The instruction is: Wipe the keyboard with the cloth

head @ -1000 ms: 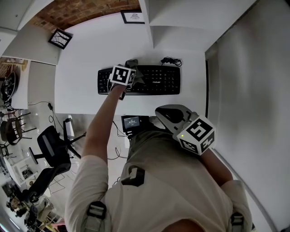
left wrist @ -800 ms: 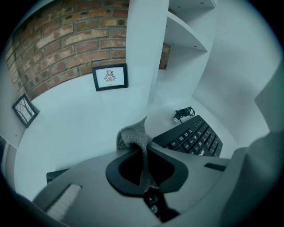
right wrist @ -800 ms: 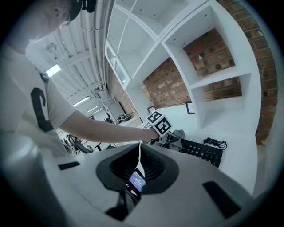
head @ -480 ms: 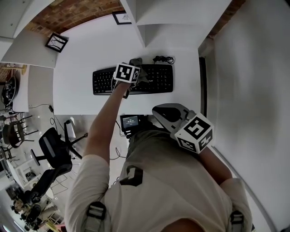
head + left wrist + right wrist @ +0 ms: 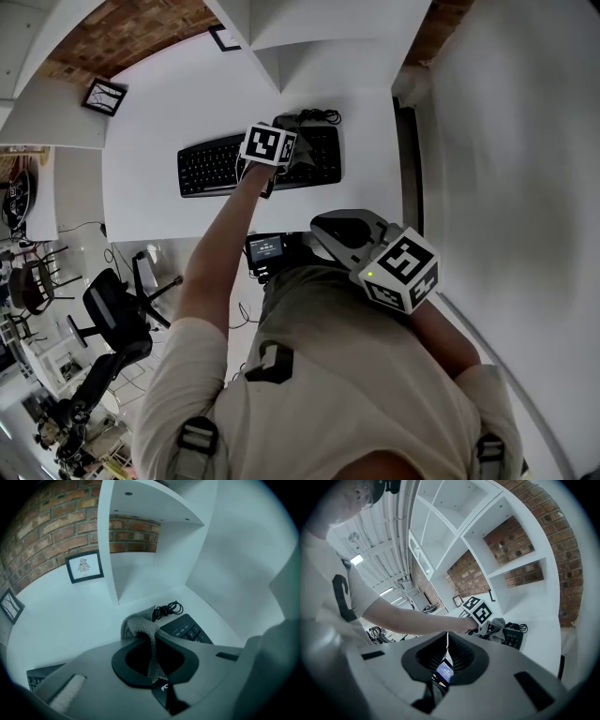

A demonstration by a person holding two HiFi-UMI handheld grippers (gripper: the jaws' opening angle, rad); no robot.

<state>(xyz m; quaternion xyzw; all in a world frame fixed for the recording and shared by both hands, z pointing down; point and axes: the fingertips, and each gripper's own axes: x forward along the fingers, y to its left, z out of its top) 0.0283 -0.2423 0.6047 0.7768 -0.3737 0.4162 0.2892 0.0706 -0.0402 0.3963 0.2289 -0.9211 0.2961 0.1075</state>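
A black keyboard (image 5: 220, 166) lies on the white desk (image 5: 150, 187). My left gripper (image 5: 290, 156) is over its right half, shut on a grey cloth (image 5: 299, 142) that bunches on the keys. In the left gripper view the cloth (image 5: 140, 626) is pinched between the jaws of the left gripper (image 5: 152, 638), with the keyboard's right end (image 5: 188, 627) just beyond. My right gripper (image 5: 334, 230) hangs near the person's body, off the desk, shut and holding nothing. The right gripper view looks past the right gripper (image 5: 446, 641) to the cloth (image 5: 497, 626) and the keyboard (image 5: 513, 639).
A coiled black cable (image 5: 320, 116) lies behind the keyboard's right end. White shelf uprights (image 5: 110, 550) stand at the desk's back, with a framed picture (image 5: 84, 567) against the brick wall. A small lit screen (image 5: 267, 249) sits below the desk's front edge. An office chair (image 5: 112, 309) stands left.
My left gripper has slid the cloth rightward along the keyboard, from its left part to its right half. The right gripper stays near the body.
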